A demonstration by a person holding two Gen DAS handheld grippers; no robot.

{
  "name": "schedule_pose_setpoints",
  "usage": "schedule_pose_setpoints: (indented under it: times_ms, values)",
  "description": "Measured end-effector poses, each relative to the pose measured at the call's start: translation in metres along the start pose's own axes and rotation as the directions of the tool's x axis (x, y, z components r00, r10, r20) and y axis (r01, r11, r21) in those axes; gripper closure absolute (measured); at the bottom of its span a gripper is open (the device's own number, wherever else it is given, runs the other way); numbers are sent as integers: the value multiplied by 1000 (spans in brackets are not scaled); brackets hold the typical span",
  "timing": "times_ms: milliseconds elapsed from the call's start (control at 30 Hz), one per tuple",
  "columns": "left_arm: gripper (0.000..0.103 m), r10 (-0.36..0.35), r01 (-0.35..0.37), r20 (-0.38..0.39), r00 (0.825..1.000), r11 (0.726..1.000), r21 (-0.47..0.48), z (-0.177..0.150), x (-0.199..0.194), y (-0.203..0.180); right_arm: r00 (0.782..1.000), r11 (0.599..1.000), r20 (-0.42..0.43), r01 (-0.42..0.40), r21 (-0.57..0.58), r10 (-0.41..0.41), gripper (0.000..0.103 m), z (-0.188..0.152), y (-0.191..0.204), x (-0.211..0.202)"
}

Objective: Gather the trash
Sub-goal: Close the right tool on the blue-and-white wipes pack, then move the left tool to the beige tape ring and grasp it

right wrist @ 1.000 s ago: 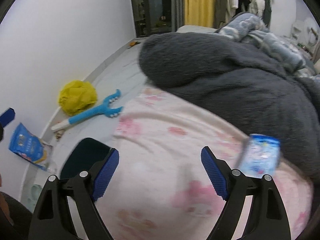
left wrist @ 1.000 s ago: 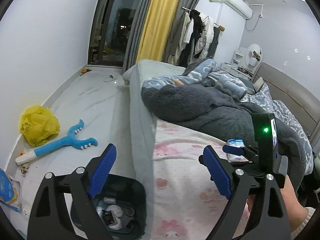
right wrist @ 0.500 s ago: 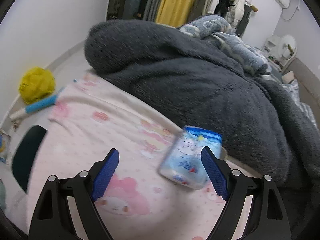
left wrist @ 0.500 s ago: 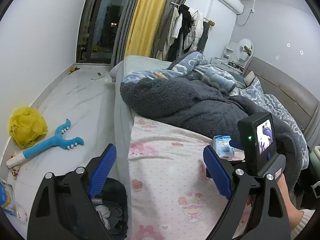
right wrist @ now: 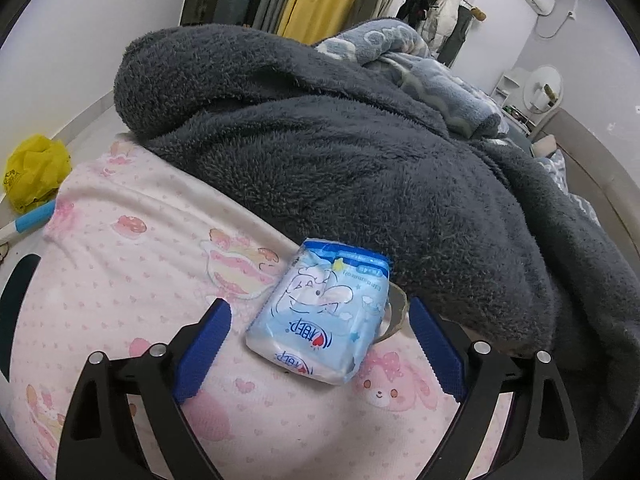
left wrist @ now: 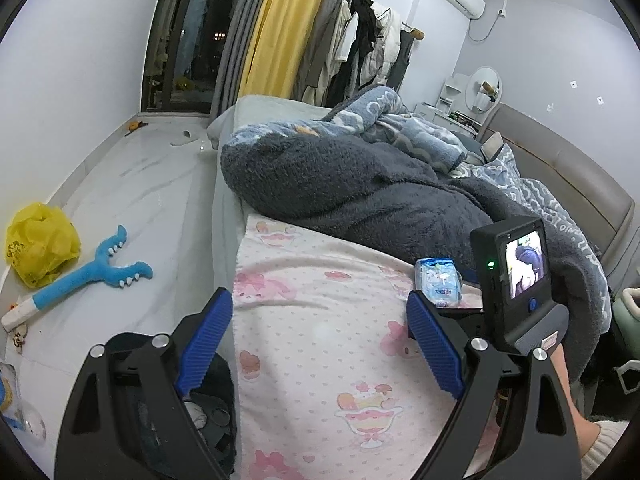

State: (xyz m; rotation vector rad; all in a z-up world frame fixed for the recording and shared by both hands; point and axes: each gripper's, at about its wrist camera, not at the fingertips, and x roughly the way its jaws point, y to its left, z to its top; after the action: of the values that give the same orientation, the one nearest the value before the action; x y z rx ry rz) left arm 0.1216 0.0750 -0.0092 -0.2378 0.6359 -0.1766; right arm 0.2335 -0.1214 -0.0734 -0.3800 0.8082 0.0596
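On the pink cartoon-print sheet [right wrist: 132, 280], against a fuzzy dark-grey blanket [right wrist: 360, 160], we see a glossy blue-and-white soft plastic packet [right wrist: 324, 316] between our right gripper [right wrist: 320, 344]'s opening, non-touching jaws, half hiding a tape-like ring, while our left gripper [left wrist: 320, 340] stands spread and empty.

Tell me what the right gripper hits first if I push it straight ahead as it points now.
Most likely the blue tissue pack on the pink sheet: it lies between the opening jaws of the right gripper, untouched. Behind it is the grey blanket.
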Motion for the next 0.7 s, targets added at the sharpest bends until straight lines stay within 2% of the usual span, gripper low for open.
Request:
schedule_pose_setpoints:
  times_ms: [100, 267, 367, 567, 700]
  values:
    - [13, -7, 7, -3, 1000, 1000, 2, 1, 2, -3, 1000, 1000, 3, -2, -12, 2, 13, 0, 1, 1]
    - [13, -17, 17, -14, 1000, 1000, 8, -1, 7, -9, 1000, 1000, -25, -6, -29, 5, 33, -4, 3, 4]
    - [13, -26, 26, -24, 999, 1000, 9, -1, 12, -15, 999, 999, -30, -23, -30, 22, 41, -4, 2, 4]
    - [13, -52, 53, -32, 998, 998, 25, -1, 22, -32, 997, 997, 1, -79, 6, 79, 43, -4, -9, -6]
    - [13, -67, 68, -39, 997, 997, 36, -1, 30, -44, 983, 981, 47, -180, 77, 177, 43, -2, -27, -22]
